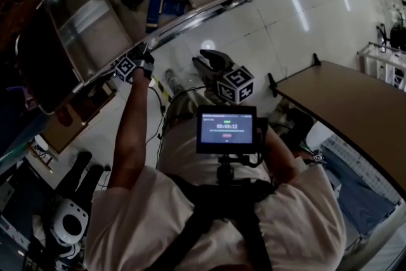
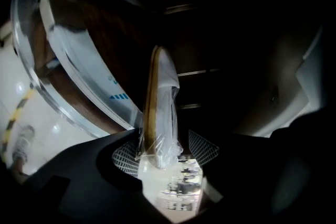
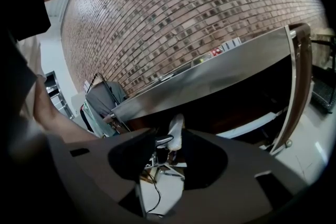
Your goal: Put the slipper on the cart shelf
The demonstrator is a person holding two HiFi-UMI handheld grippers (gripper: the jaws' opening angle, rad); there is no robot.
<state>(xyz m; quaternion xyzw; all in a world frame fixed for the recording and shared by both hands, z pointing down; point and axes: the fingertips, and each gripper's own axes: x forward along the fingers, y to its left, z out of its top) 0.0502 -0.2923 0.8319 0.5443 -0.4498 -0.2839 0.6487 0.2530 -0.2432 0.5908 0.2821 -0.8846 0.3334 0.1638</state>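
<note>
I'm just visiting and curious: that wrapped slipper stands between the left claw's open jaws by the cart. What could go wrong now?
1. The slipper stands on its thin edge in a slick plastic bag, with the jaws of the left gripper apart around it, so it may topple or slide; what it rests on is too dark to see.
2. The loose bag seems to touch one pad, so pulling back might drag the slipper along.
</note>
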